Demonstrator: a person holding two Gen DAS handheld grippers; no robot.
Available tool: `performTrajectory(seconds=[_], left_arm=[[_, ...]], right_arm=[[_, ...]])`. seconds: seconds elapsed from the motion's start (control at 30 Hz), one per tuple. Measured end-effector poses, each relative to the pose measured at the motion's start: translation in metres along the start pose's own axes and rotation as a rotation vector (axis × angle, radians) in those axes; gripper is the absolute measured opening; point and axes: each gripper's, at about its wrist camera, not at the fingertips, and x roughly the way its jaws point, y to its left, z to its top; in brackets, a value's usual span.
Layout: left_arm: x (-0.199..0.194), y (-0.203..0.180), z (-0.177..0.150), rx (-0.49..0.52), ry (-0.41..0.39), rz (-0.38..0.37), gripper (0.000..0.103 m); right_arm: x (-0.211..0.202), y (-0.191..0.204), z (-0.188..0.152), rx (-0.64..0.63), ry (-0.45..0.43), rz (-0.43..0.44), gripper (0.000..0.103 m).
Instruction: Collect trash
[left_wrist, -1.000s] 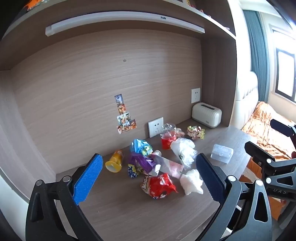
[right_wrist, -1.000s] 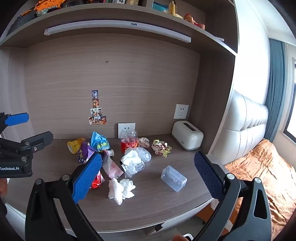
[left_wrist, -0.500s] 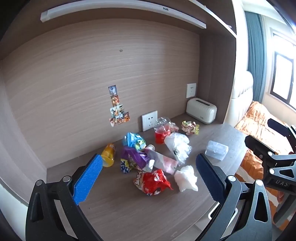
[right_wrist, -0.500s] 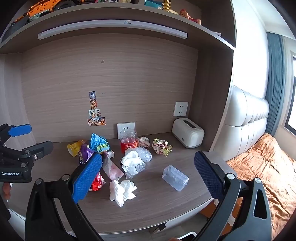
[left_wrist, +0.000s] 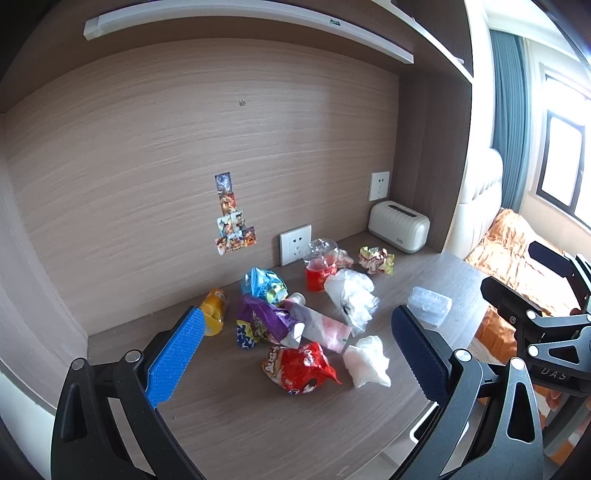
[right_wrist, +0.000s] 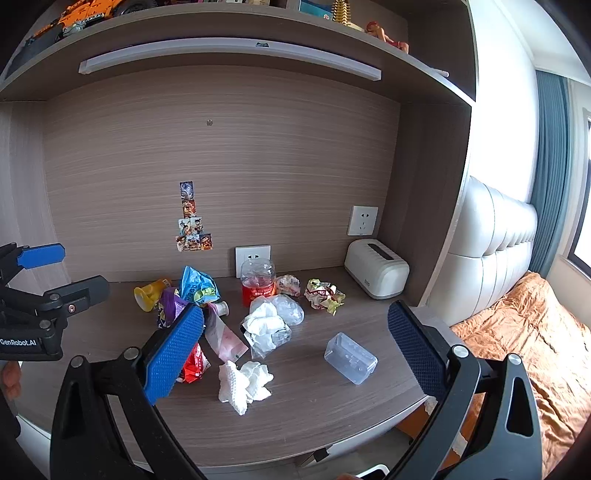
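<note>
left tongs wide apart, empty; right tongs likewise

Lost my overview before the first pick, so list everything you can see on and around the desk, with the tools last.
red snack bag: 1, red, desk front centre
crumpled tissue: 1, white, right of the red bag
clear plastic box: 1, transparent, desk right
crumpled clear bag: 1, clear with white, centre
pink pouch: 1, pink-white, centre
purple wrapper: 1, purple, left of centre
blue wrapper: 1, blue, behind the purple one
yellow cup: 1, on its side, left
crushed bottle: 1, clear, red label, back
wrapper ball: 1, yellow-red, back right
toaster: 1, cream, back right
left tool: open, empty
right tool: open, empty
</note>
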Motion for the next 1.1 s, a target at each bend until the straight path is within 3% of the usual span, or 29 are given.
performTrajectory(seconds=[1.1], left_arm=[[0.0026, 0.0024, 0.0037, 0.013, 0.006, -0.006, 0.098]], right_arm=[[0.0051, 0.0075, 0.0021, -0.031, 0.008, 0.015, 0.100]])
